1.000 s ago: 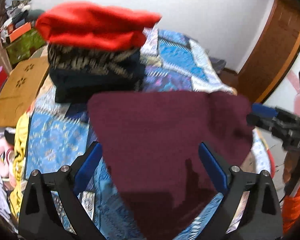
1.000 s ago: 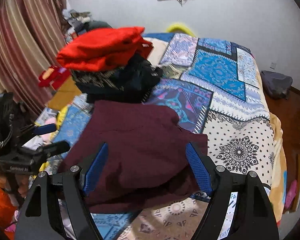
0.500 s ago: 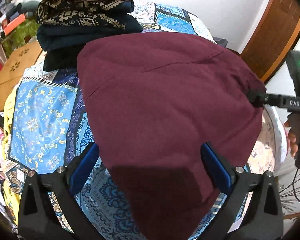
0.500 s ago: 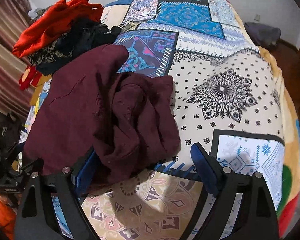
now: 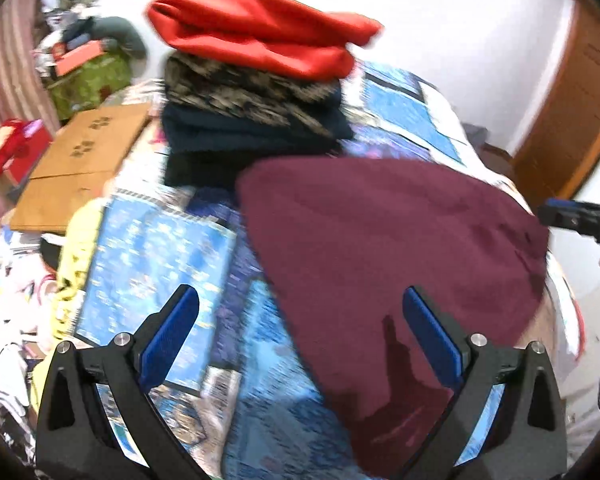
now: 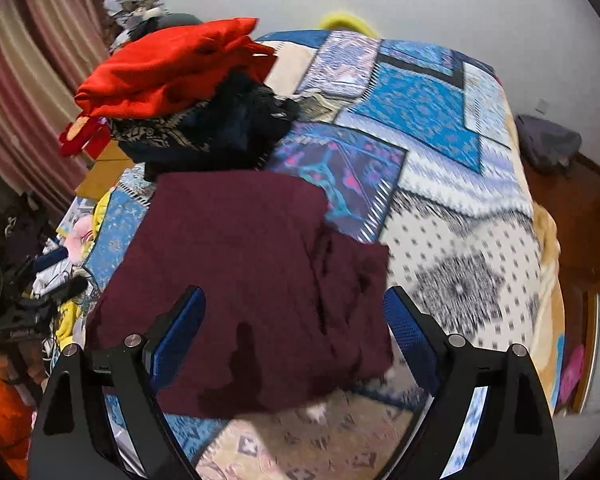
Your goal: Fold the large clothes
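A folded maroon garment (image 5: 384, 256) lies on the patterned bedspread (image 5: 156, 256); it also shows in the right wrist view (image 6: 244, 272), with a bunched edge on its right side. My left gripper (image 5: 300, 332) is open and empty, above the garment's near left edge. My right gripper (image 6: 294, 328) is open and empty, above the garment's near edge. The right gripper (image 5: 580, 220) shows at the right of the left wrist view. The left gripper (image 6: 32, 308) shows at the left of the right wrist view.
A stack of folded clothes, red (image 5: 256, 32) on top of patterned and dark ones (image 5: 252, 132), stands behind the maroon garment. It also shows in the right wrist view (image 6: 168, 68). A cardboard box (image 5: 80, 160) and clutter sit left of the bed. A wooden door (image 5: 572, 112) is at right.
Both grippers have pulled back and tilted up from close over the maroon garment. The garment stays on the bed; the stack is back in full view.
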A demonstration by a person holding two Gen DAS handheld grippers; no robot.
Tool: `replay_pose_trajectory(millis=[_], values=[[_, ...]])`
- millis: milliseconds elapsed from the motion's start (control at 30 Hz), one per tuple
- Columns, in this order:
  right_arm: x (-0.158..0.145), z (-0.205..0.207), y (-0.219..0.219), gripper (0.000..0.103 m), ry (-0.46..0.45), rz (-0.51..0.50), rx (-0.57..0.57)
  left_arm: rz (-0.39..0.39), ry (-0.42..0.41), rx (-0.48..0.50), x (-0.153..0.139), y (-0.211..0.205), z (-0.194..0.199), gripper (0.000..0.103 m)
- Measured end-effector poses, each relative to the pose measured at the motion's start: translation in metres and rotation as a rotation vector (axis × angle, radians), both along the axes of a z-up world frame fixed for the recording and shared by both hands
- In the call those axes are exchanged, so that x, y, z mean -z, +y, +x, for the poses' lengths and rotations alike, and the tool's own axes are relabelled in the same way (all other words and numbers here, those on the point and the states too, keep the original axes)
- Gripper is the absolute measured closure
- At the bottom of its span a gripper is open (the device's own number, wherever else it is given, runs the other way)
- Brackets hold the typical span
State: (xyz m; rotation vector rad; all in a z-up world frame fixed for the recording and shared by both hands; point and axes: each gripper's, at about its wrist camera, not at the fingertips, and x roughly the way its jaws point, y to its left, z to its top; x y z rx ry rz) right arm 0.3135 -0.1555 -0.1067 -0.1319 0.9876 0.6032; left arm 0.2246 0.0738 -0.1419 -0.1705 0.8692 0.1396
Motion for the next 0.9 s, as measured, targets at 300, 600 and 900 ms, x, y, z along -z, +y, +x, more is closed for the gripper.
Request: replay_pose_trajectory(millis=[300,600,900], values=[[0.051,0.045,-0.001,0.014,0.187,-0.024,0.011,-0.216,0.093,-0.071,0.033,0.033,0.024,0.001],[0.106,0.08,-0.034,0.0,0.481,0.176,-0.024,-0.578,0.214,-0.058,0.085,0.041,0.048,0.001],[0.122,0.099,-0.021,0.0,0.614,0.254,-0.045,-0.778,0.268,-0.006,0.113,0.03,0.074,0.001]])
